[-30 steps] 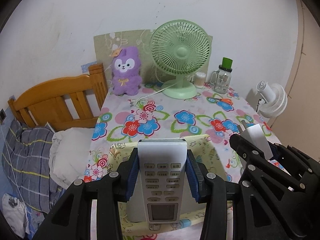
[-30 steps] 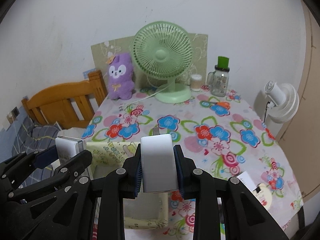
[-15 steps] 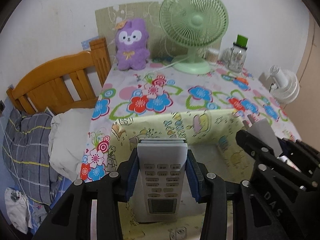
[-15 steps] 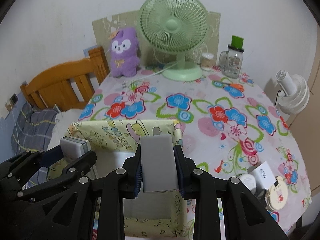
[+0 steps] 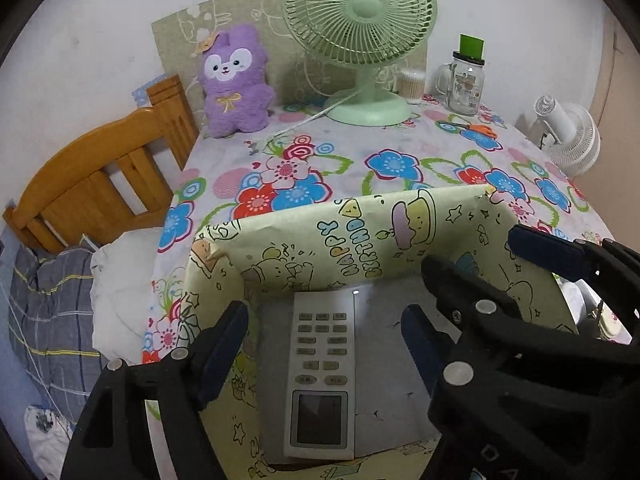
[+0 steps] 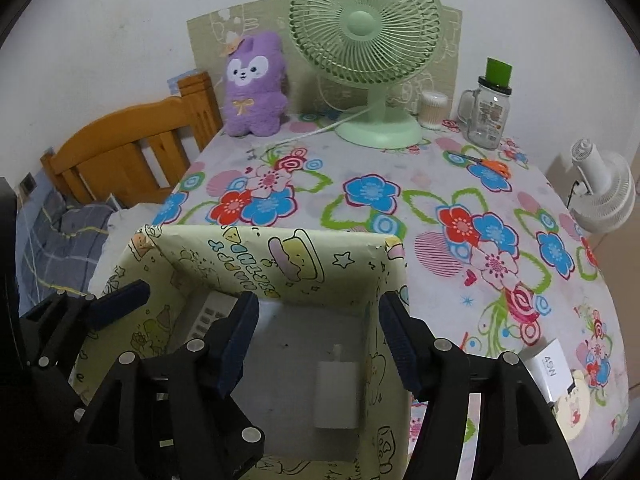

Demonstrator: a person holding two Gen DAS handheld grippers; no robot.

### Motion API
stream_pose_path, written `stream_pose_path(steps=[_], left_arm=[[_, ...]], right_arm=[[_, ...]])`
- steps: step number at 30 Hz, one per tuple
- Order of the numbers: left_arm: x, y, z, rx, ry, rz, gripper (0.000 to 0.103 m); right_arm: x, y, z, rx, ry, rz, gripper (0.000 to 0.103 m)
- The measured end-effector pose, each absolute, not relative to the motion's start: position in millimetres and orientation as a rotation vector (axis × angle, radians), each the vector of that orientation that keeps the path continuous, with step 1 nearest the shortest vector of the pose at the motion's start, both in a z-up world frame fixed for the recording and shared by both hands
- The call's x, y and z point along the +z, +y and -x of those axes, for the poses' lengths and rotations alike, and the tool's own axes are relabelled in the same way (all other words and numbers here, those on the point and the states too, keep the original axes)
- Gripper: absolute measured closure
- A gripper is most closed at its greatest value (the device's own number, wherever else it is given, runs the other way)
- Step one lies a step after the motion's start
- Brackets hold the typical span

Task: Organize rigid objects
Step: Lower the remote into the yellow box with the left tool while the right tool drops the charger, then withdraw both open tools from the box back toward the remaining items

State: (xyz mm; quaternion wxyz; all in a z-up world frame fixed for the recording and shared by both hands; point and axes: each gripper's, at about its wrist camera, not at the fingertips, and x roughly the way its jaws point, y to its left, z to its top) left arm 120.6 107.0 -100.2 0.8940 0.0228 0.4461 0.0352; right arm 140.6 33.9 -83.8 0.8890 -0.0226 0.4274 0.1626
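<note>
A yellow-green patterned box (image 5: 360,236) (image 6: 280,256) stands at the near edge of the flowered table. A white remote control (image 5: 322,376) lies flat on its grey floor, part of it showing in the right wrist view (image 6: 214,312). A white charger block (image 6: 336,394) lies on the box floor too. My left gripper (image 5: 324,340) is open above the remote, not touching it. My right gripper (image 6: 318,344) is open above the charger; its black frame (image 5: 520,320) shows in the left wrist view.
At the back of the table stand a green fan (image 6: 368,40), a purple plush (image 6: 254,84), a cotton-swab jar (image 6: 433,108) and a glass mug (image 6: 490,116). Orange scissors (image 6: 494,166) lie near them. A wooden bed headboard (image 5: 104,176) is left, a white fan (image 6: 604,188) right.
Both grippers dipped toward the box and opened. The remote left the left gripper and the charger left the right gripper; both now lie on the box floor.
</note>
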Motion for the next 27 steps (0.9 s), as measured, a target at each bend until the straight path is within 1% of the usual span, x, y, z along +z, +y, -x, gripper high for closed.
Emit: stream_pose_path(steps=[7, 11, 13, 16, 18, 19, 20, 26, 27], left_arm=[[-101.7, 94.0, -122.9, 0.044, 0.941, -0.038, 0.020], [-96.5, 90.2, -121.0, 0.028, 0.942, -0.007, 0.018], [-91.5, 87.3, -118.2, 0.027, 0.933, -0.006, 0.014], [-83.8, 83.5, -112.8, 0.029, 0.922, 0.001, 0.013], [-77.6, 79.1, -107.1, 0.027, 0.913, 0.003, 0.012], [-75.8, 77.0, -105.2, 0.027, 0.909, -0.002, 0.012], [-73.1, 73.6, -101.9, 0.025, 0.902, -0.011, 0.012], [-57.9, 55.0, -88.7, 0.013, 0.864, -0.026, 0.012], [-56.1, 52.8, -87.6, 0.013, 0.861, -0.026, 0.010]], right_arm=[[-85.5, 20.6, -143.3, 0.294, 0.891, 0.070, 0.037], [-82.5, 12.3, -143.3, 0.305, 0.906, 0.037, 0.037], [-78.7, 9.6, -141.1, 0.317, 0.912, 0.029, 0.037], [-71.2, 4.4, -135.8, 0.331, 0.914, 0.015, 0.036], [-66.2, -0.2, -130.8, 0.314, 0.908, 0.002, 0.028], [-63.6, -2.8, -127.8, 0.297, 0.898, 0.004, 0.019], [-60.5, -6.0, -124.2, 0.288, 0.882, 0.008, 0.017], [-45.1, -30.2, -109.1, 0.248, 0.840, 0.012, 0.015], [-42.0, -35.1, -106.5, 0.239, 0.832, 0.014, 0.015]])
